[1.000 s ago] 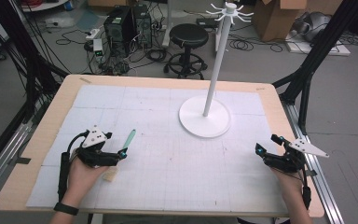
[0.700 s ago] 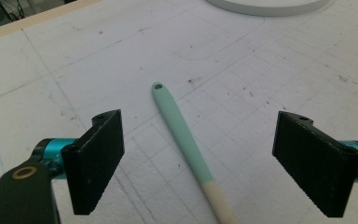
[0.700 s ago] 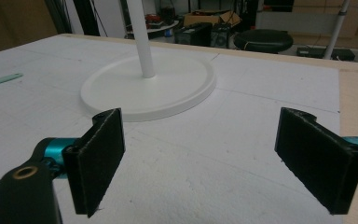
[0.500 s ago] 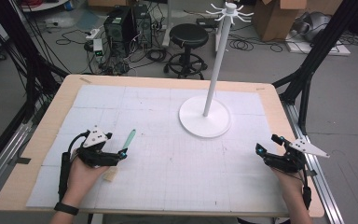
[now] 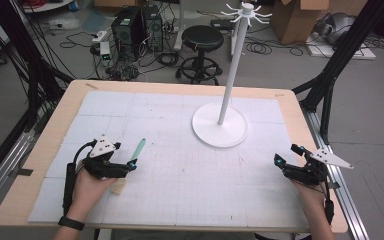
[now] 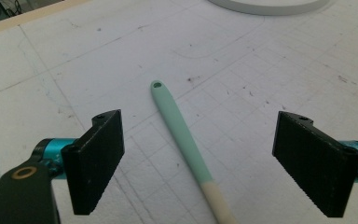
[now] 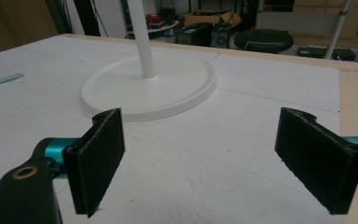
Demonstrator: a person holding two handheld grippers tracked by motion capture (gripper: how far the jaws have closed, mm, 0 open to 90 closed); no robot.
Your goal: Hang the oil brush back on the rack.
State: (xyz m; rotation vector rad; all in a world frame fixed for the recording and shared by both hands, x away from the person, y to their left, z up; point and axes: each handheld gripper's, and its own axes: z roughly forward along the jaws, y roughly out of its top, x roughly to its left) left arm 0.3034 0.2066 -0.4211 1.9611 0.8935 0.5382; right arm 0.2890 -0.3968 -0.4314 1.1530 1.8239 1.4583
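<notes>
A utensil with a mint-green handle point(image 5: 138, 148) and a beige end point(image 5: 117, 187) lies on the white mat at the front left. My left gripper point(image 5: 125, 167) hovers over it, open. In the left gripper view the handle point(image 6: 179, 126) runs up between the two wide-apart jaws of that gripper point(image 6: 200, 154), touching neither; a small hole marks its far tip. My right gripper point(image 5: 287, 155) rests open near the table's right edge with nothing between its fingers. In the right gripper view this gripper point(image 7: 200, 154) faces the white stand's round base point(image 7: 158, 88).
A white stand with a round base point(image 5: 220, 131), a tall pole and several hooks at its top point(image 5: 247, 10) rises at the back right of the mat point(image 5: 180, 200). Bare wooden rim point(image 5: 50, 135) borders the mat. Behind the table are a black stool point(image 5: 202, 37) and cables.
</notes>
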